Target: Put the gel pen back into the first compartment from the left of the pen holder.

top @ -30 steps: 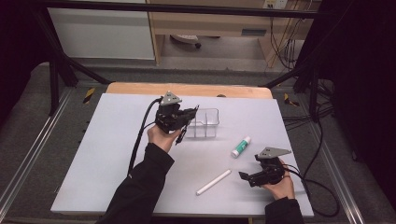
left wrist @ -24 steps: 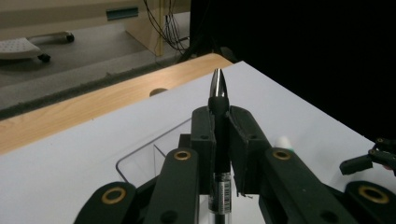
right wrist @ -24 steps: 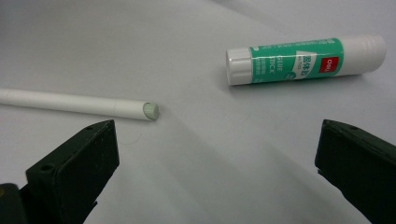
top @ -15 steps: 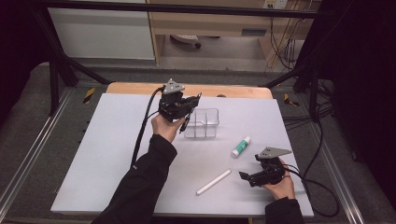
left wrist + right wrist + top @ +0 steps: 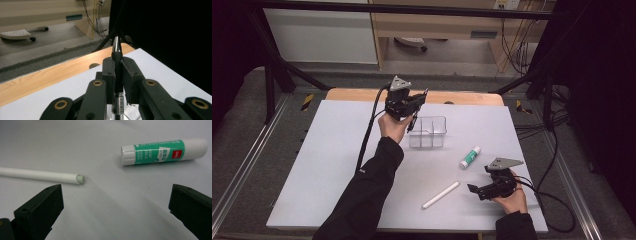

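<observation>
The left gripper [image 5: 414, 107] pinches a dark pen [image 5: 117, 72] between its jaws and holds it in the air, just behind the left part of the clear plastic box [image 5: 428, 132]. The step in hand seems to be the carrying of the pen to this box. For the next move, the pen's lower end probably needs to come over one compartment and go down inside before the jaws let go. The right gripper [image 5: 482, 189] rests in front of the box, to its right, with jaws spread wide and empty. A white stick [image 5: 440, 195] and a glue stick [image 5: 470, 157] lie on the table, also in front of the box.
</observation>
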### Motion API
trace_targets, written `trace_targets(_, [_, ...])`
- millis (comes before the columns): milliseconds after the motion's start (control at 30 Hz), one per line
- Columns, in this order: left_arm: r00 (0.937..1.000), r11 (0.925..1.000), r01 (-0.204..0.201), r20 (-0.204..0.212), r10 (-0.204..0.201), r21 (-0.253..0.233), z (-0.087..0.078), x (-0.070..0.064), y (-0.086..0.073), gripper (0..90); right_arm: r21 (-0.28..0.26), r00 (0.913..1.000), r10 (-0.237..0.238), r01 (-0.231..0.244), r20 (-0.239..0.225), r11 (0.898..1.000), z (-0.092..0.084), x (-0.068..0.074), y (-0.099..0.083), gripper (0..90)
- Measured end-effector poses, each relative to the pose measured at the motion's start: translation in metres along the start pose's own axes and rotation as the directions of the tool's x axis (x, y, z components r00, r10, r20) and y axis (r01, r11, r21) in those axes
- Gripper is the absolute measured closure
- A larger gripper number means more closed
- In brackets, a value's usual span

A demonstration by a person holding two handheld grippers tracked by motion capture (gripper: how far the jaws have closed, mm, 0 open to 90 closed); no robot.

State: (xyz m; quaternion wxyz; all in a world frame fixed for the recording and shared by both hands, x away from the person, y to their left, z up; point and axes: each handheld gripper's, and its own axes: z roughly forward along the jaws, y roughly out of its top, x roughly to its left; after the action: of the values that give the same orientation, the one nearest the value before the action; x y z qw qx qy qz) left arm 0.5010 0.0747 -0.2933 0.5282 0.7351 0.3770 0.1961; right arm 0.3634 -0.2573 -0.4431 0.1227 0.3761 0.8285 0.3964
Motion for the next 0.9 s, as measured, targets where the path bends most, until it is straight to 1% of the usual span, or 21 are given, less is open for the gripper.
trace_targets(67, [0.9997,0.9998,-0.019,-0.013,0.019,-0.001,0.003,0.0,0.001,80.0,0.003,1.0,0.001,-0.001,0.002,1.0,0.0,0.0,0.0,0.1])
trace_targets(100, [0.9996,0.9998,-0.021,-0.016,0.021,-0.006,0.005,0.0,0.002,80.0,0.004,1.0,-0.001,0.001,0.002,1.0,0.0,0.0,0.0,0.1])
trace_targets(200, [0.9998,0.9999,-0.014,-0.01,0.014,-0.007,0.01,0.001,0.005,80.0,-0.002,1.0,0.0,0.0,0.0,1.0,0.0,0.0,0.0,0.1])
trace_targets(333, [0.9996,0.9997,-0.023,-0.013,0.023,-0.006,0.018,0.003,0.006,80.0,-0.002,1.0,0.002,-0.002,-0.004,1.0,0.0,0.0,0.0,0.1])
trace_targets(400, [0.9999,0.9999,-0.012,-0.007,0.012,-0.011,0.022,0.005,0.006,80.0,-0.001,1.0,0.005,-0.005,-0.005,1.0,0.0,0.0,0.0,0.1])
trace_targets(500, [1.0,1.0,0.0,-0.009,0.0,-0.007,0.027,0.011,0.004,80.0,0.001,1.0,0.002,-0.002,-0.004,1.0,0.0,0.0,0.0,0.1])
trace_targets(600, [0.9997,0.9999,0.012,-0.024,-0.012,-0.001,0.033,0.017,0.001,80.0,-0.003,1.0,0.001,-0.001,-0.005,1.0,0.0,0.0,0.0,0.1])
trace_targets(633, [0.9996,0.9998,0.019,-0.022,-0.019,0.0,0.034,0.019,0.001,80.0,-0.003,1.0,0.001,-0.001,-0.004,1.0,0.0,0.0,0.0,0.1])
trace_targets(767, [0.9994,0.9998,0.02,-0.027,-0.02,0.002,0.04,0.024,-0.004,80.0,0.0,1.0,0.006,-0.006,-0.007,1.0,0.0,0.0,0.0,0.1])
trace_targets(900, [0.9995,0.9998,0.02,-0.023,-0.019,0.01,0.046,0.024,-0.007,80.0,-0.002,1.0,0.001,-0.001,-0.008,1.0,0.0,0.0,0.0,0.1])
